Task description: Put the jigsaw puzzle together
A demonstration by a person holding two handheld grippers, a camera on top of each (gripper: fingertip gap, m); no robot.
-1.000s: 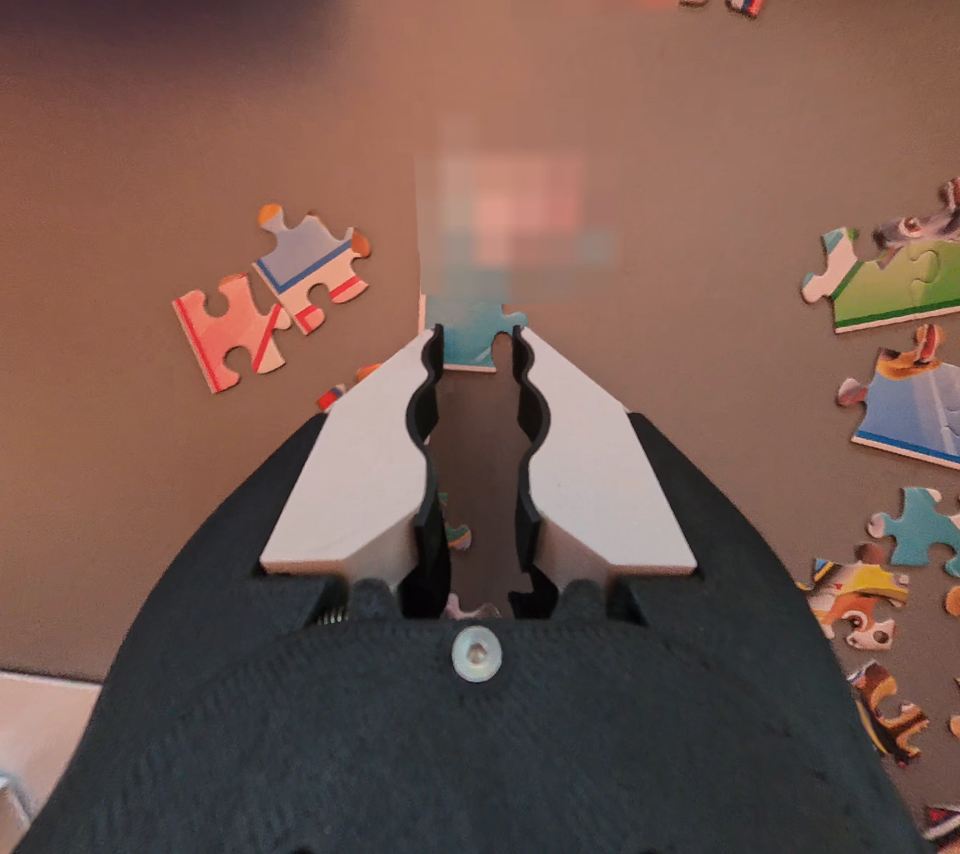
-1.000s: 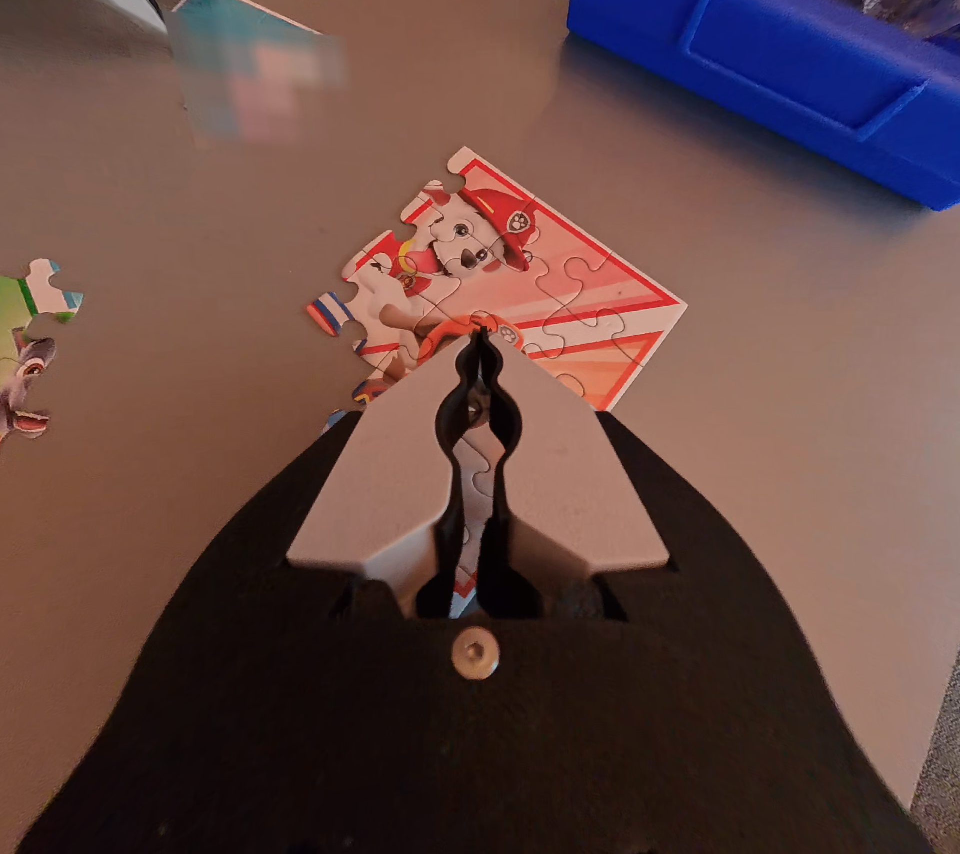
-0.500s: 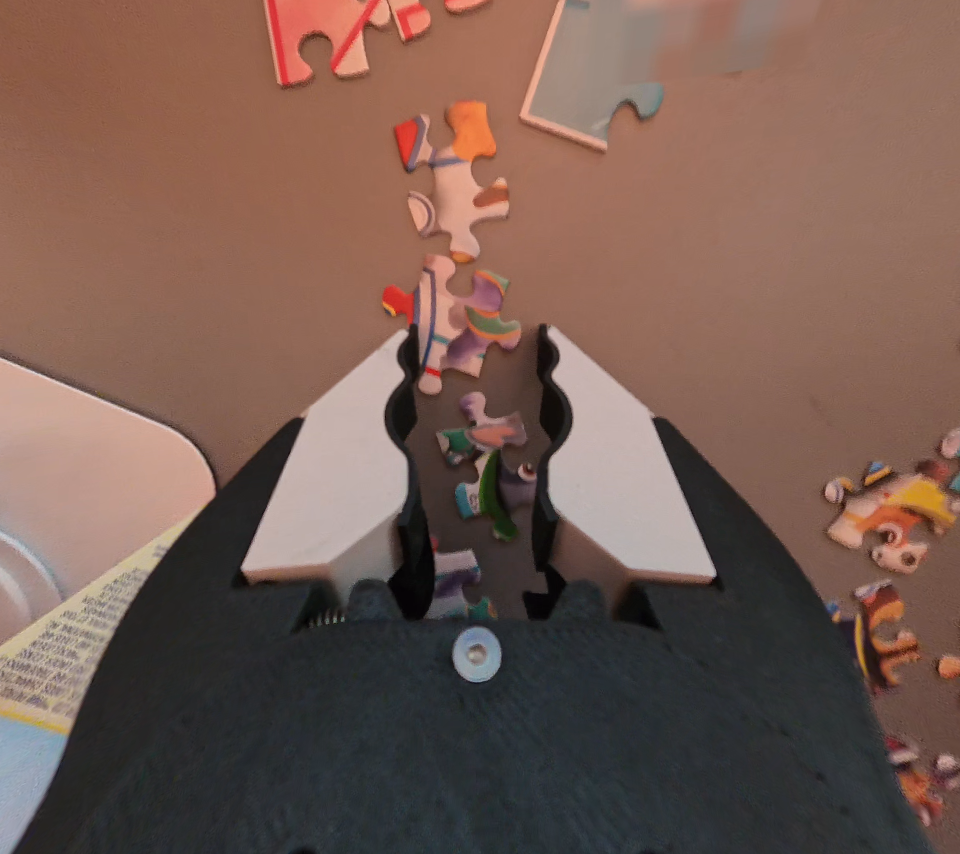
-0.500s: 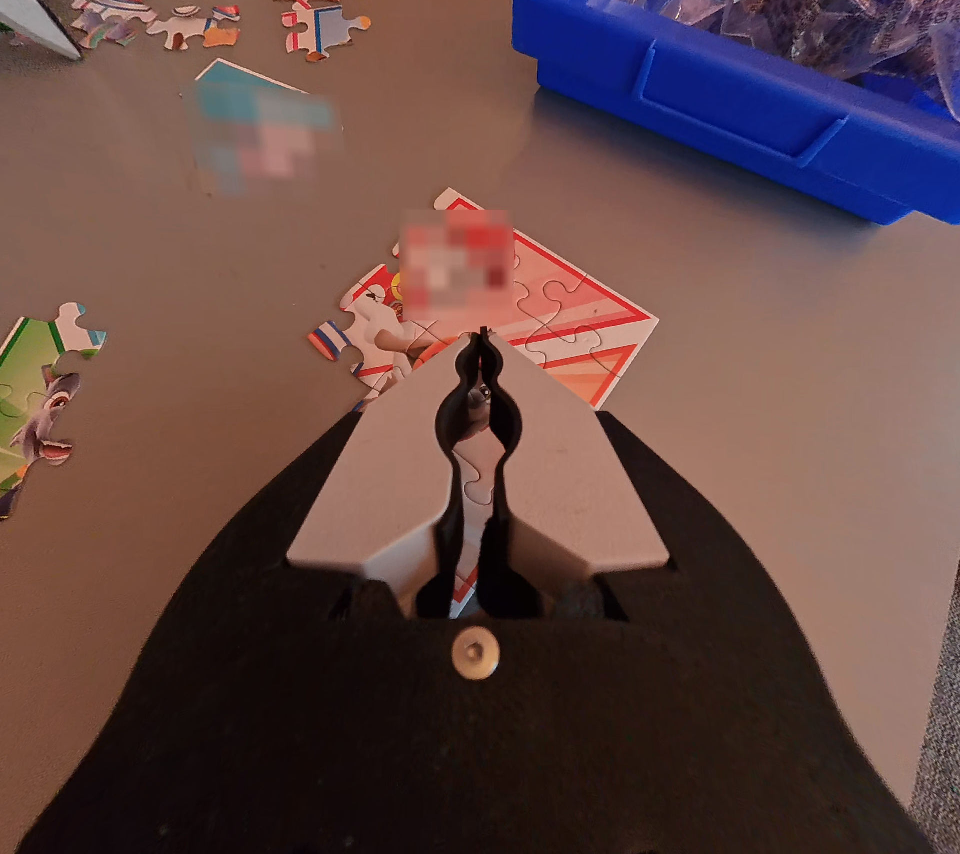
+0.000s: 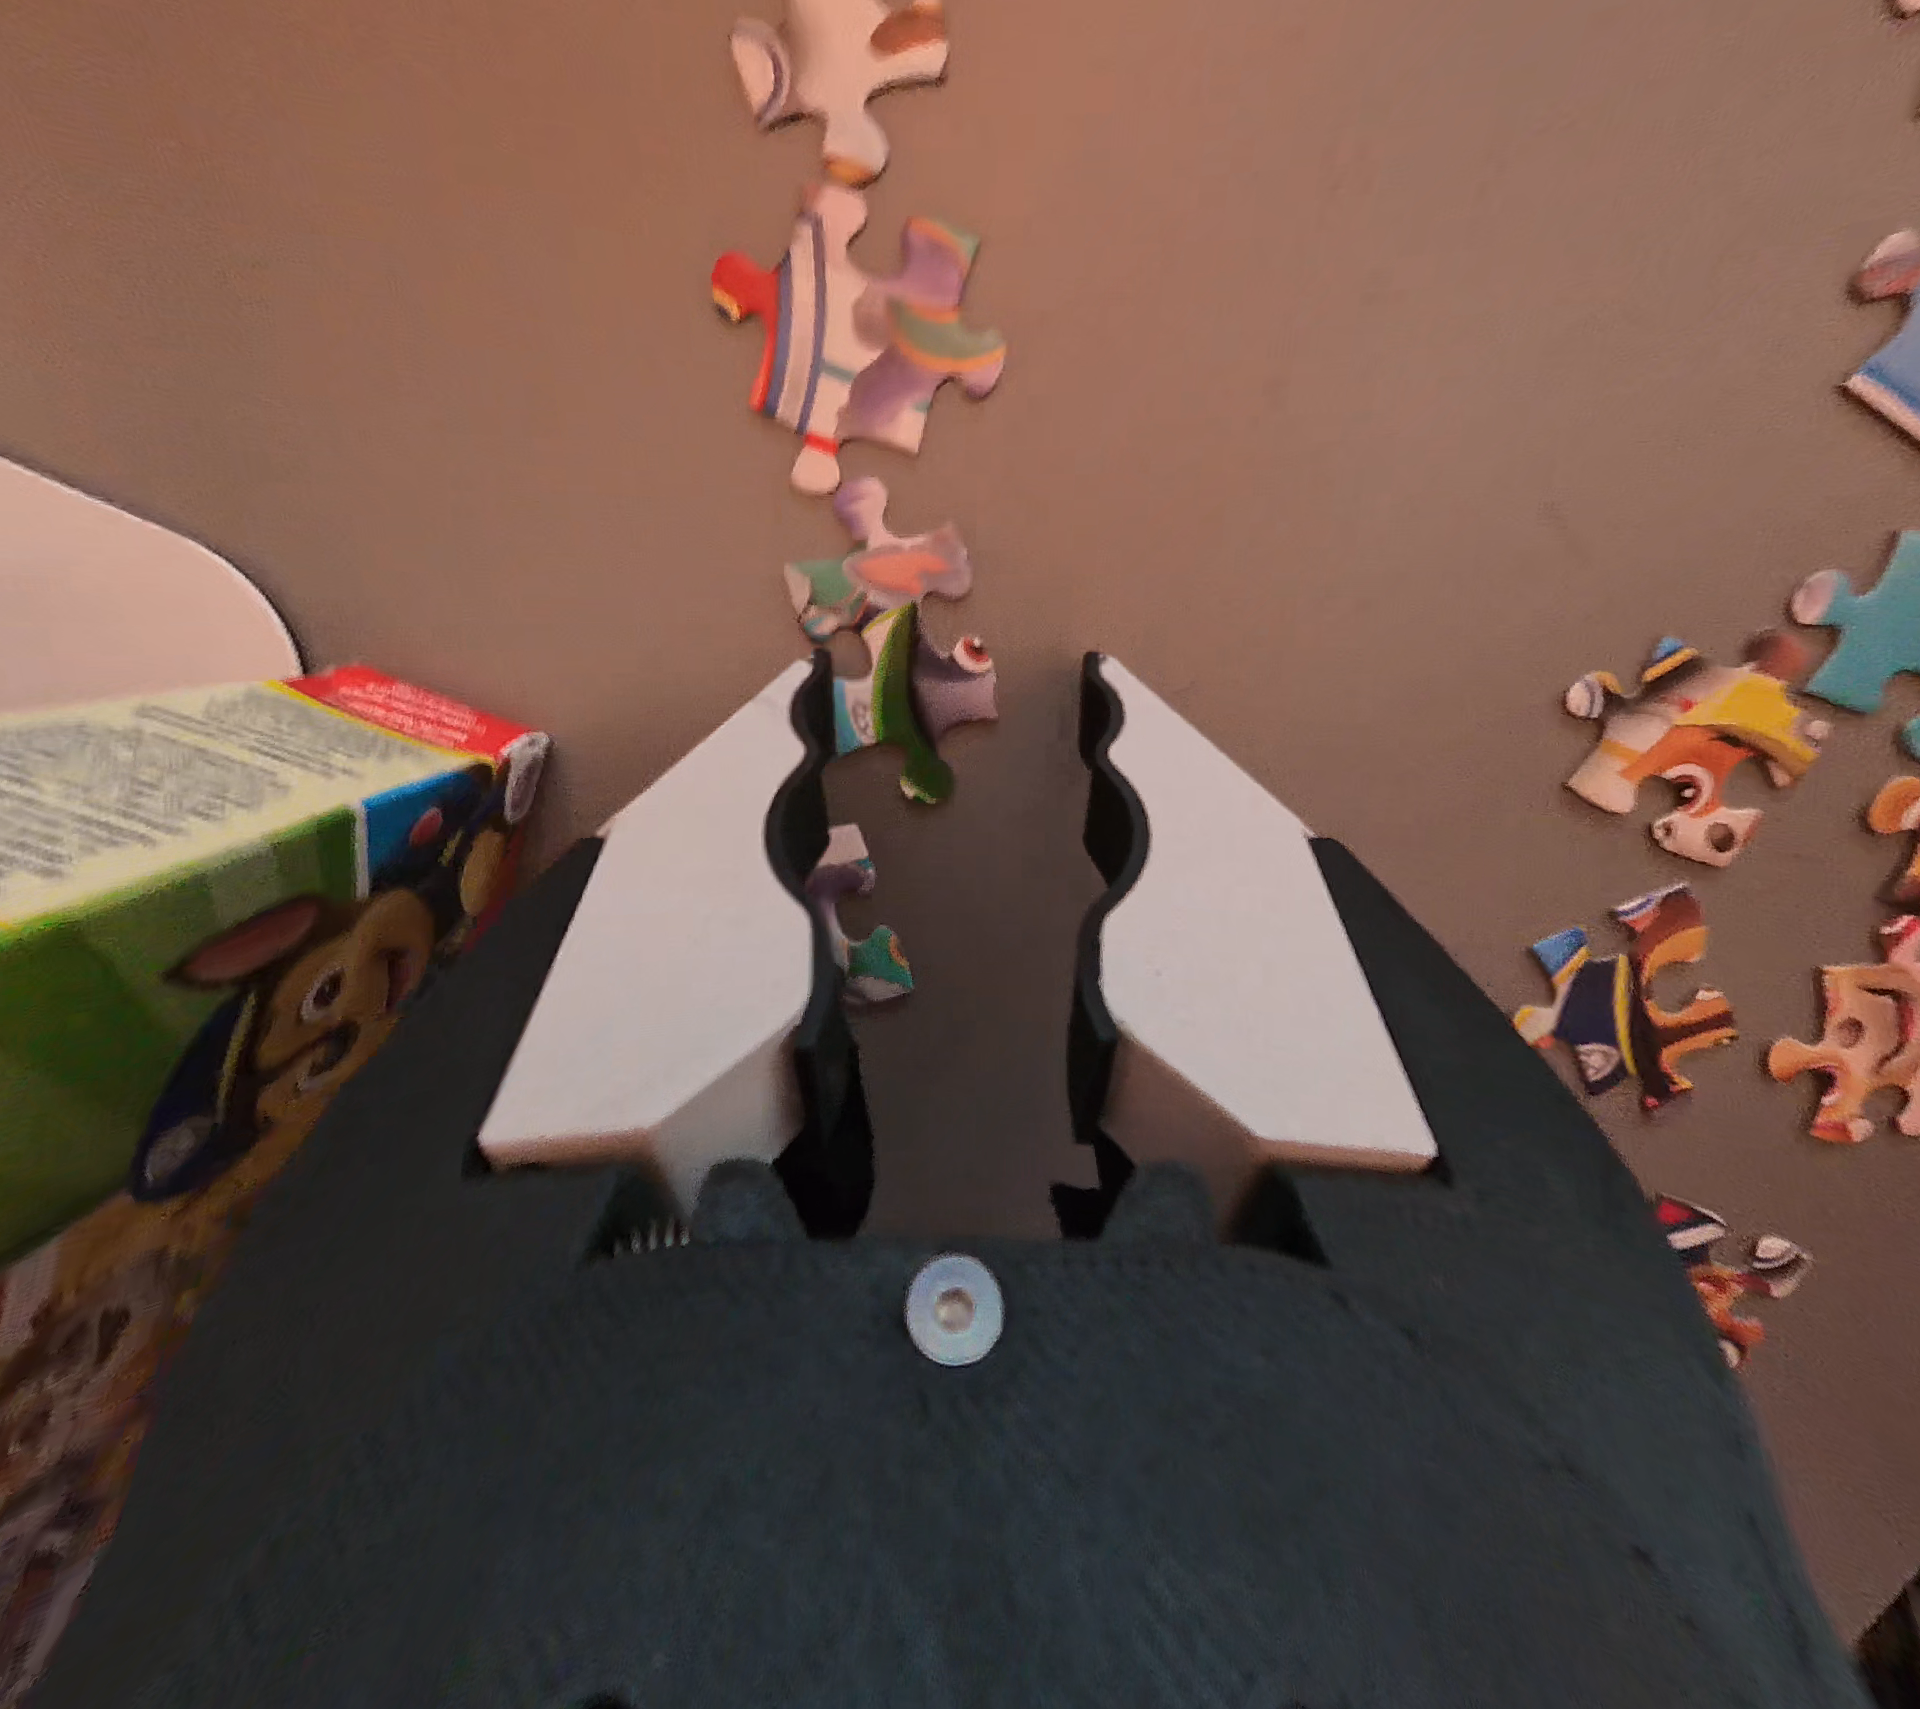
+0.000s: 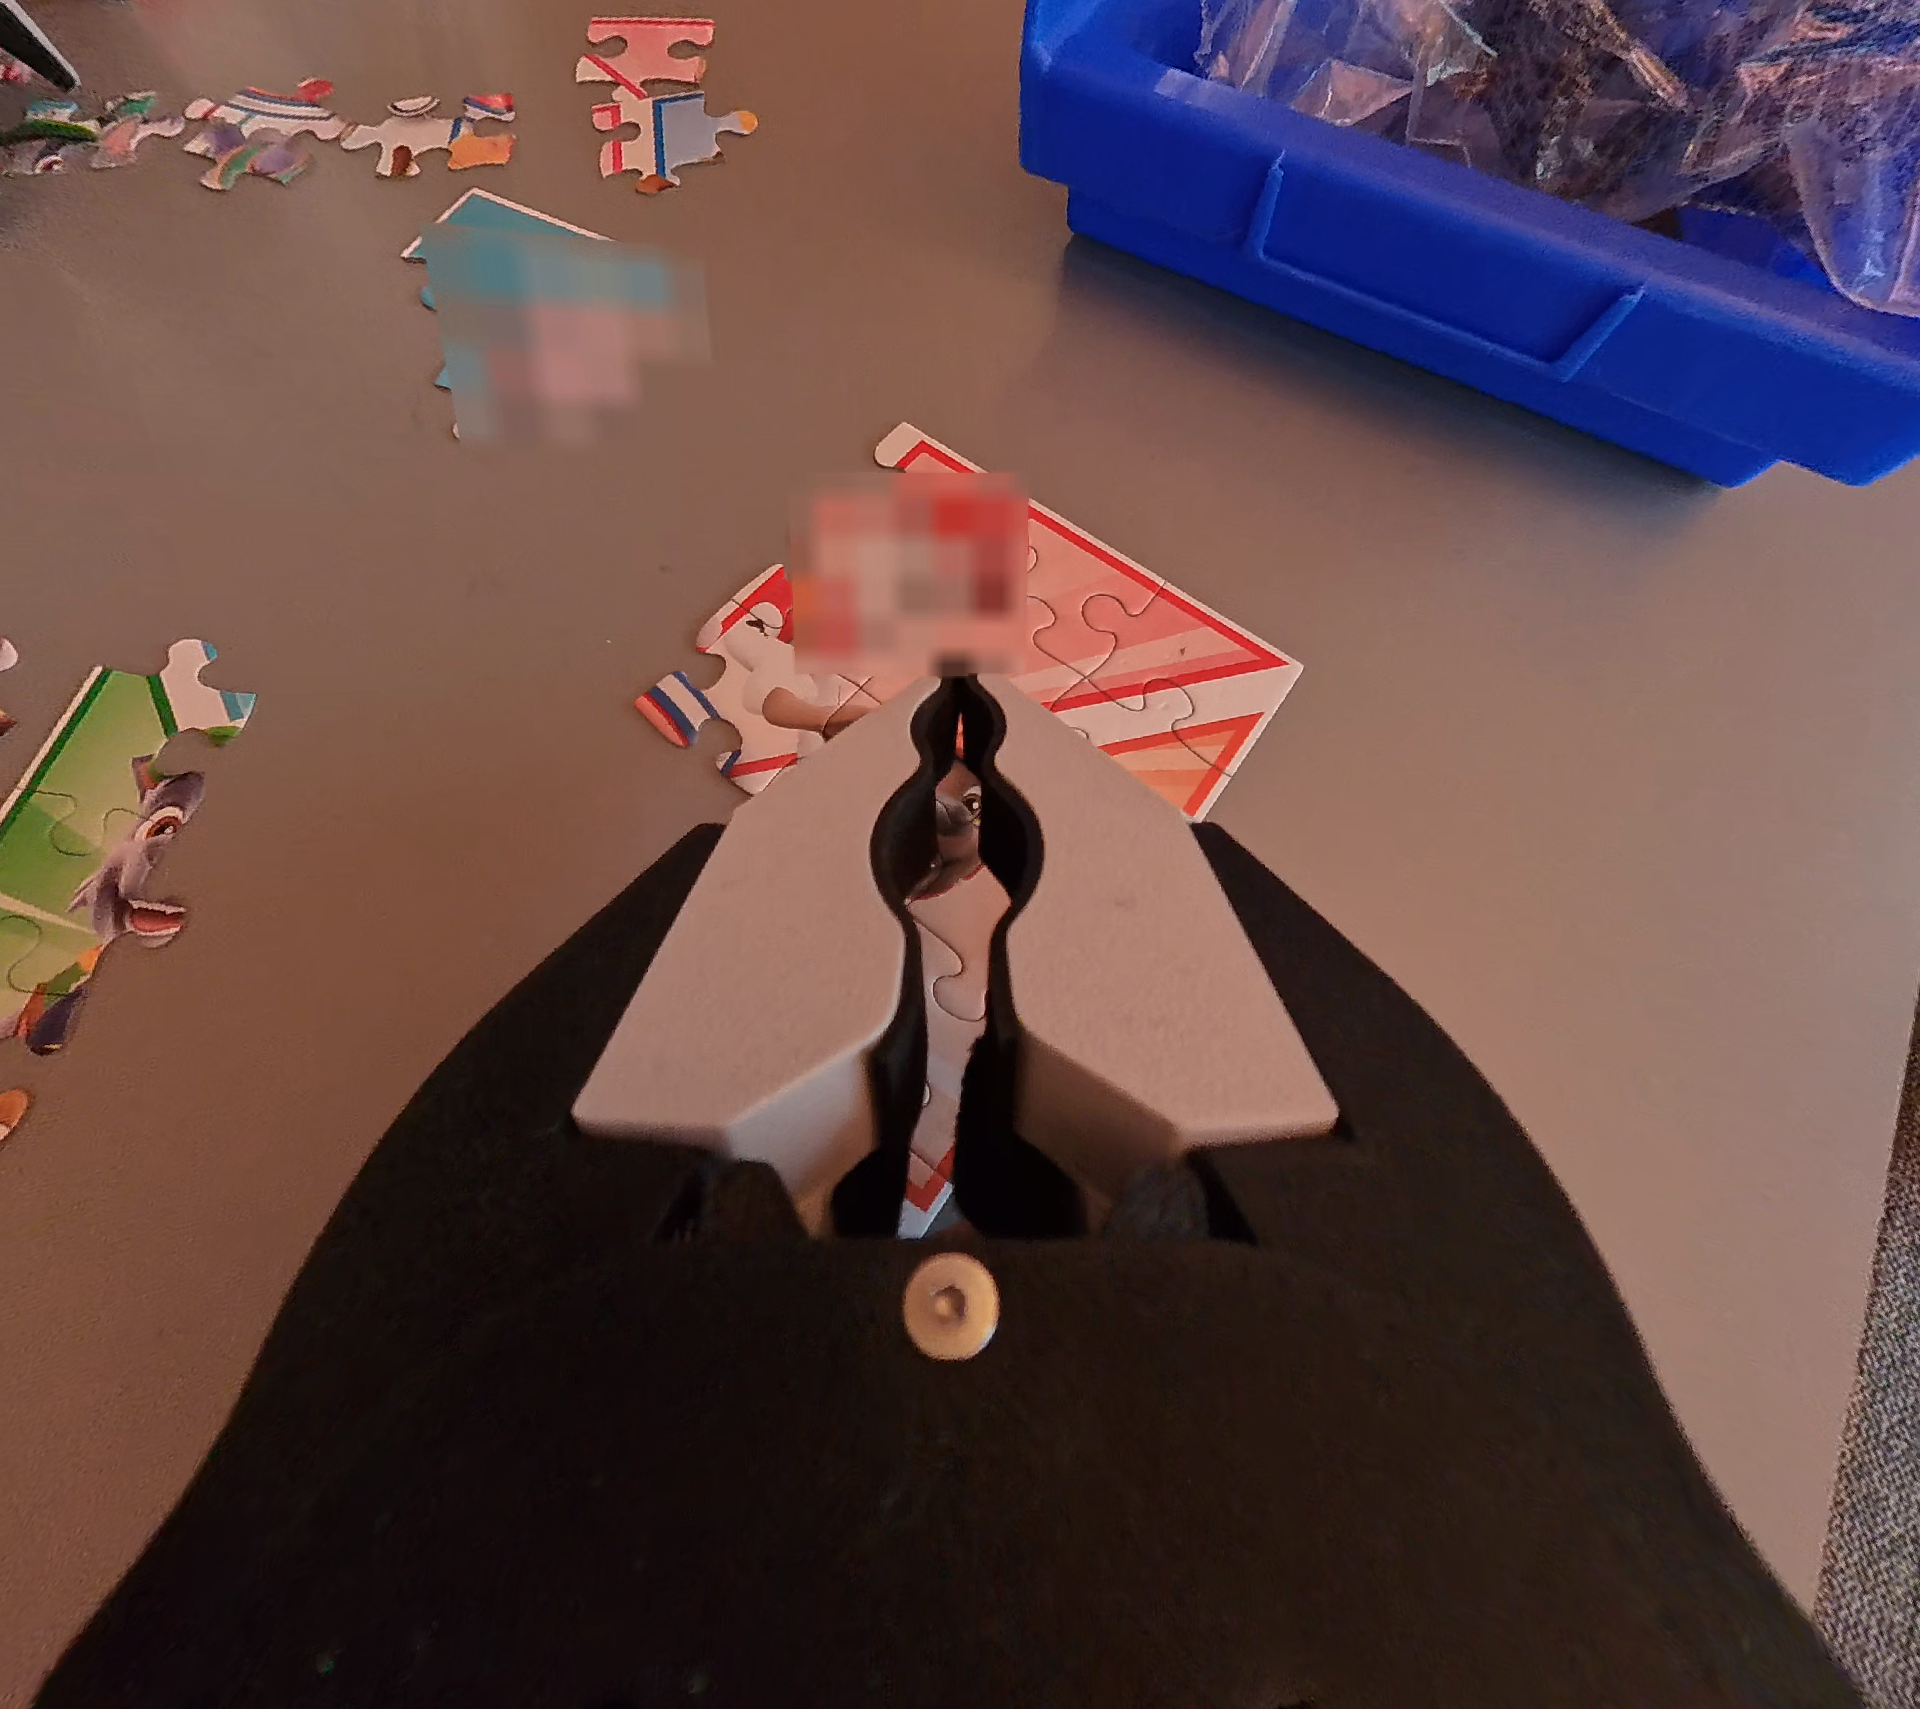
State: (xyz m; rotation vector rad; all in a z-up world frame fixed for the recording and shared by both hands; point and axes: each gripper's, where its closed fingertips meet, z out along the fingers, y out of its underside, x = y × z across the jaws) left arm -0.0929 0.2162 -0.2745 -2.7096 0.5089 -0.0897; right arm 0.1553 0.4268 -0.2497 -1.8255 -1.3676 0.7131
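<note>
The left claw [image 5: 951, 672] hangs wide apart above small colourful cardboard puzzle pieces [image 5: 914, 693]; the right claw [image 6: 954, 691] is closed tight over the red assembled puzzle section [image 6: 1143, 651].

Dim warm light, soft blur, wide-angle edge distortion.

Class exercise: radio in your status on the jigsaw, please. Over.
Left tongs open over a line of loose pieces. Right tongs shut, empty, above red assembled section. Puzzle box close at left.
</note>
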